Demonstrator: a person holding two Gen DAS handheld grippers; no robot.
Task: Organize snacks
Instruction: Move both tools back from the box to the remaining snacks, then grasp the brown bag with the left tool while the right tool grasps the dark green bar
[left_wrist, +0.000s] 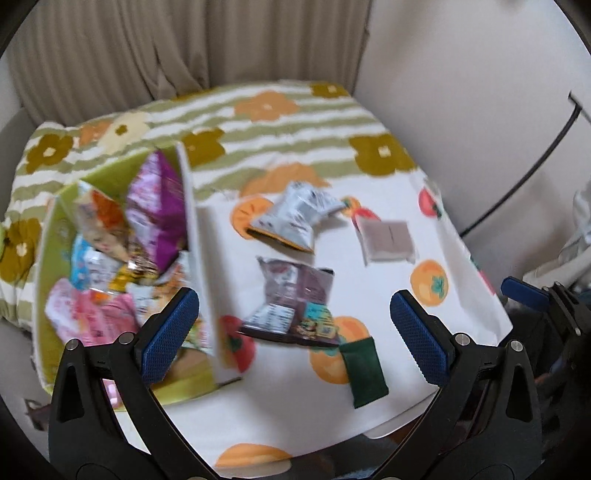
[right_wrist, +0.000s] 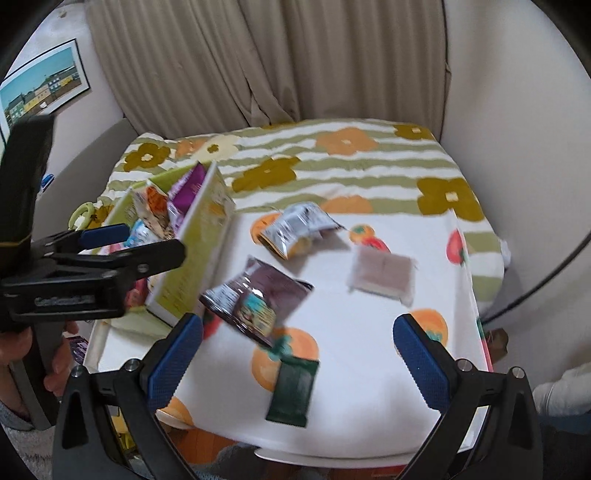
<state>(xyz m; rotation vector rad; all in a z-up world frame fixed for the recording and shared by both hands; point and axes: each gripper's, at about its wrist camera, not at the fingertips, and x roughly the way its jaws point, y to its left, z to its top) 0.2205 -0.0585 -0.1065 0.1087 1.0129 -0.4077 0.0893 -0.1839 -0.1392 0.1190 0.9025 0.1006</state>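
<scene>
A green cardboard box (left_wrist: 201, 236) (right_wrist: 201, 254) stands at the table's left, filled with several snack packets, a purple bag (left_wrist: 162, 206) on top. Loose on the table lie a silver packet (left_wrist: 295, 218) (right_wrist: 295, 229), a dark brown packet (left_wrist: 295, 306) (right_wrist: 258, 299), a flat grey-brown packet (left_wrist: 388, 240) (right_wrist: 382, 275) and a dark green packet (left_wrist: 364, 373) (right_wrist: 293, 391). My left gripper (left_wrist: 295, 339) is open and empty above the table's near edge; it also shows in the right wrist view (right_wrist: 110, 240), beside the box. My right gripper (right_wrist: 297, 365) is open and empty above the green packet.
The table (left_wrist: 369, 288) has a white cloth with fruit prints. Behind it lies a striped flower-print blanket (right_wrist: 332, 162), then beige curtains (right_wrist: 277, 62). A black cable (left_wrist: 535, 162) runs along the wall at the right. A framed picture (right_wrist: 40, 85) hangs at the left.
</scene>
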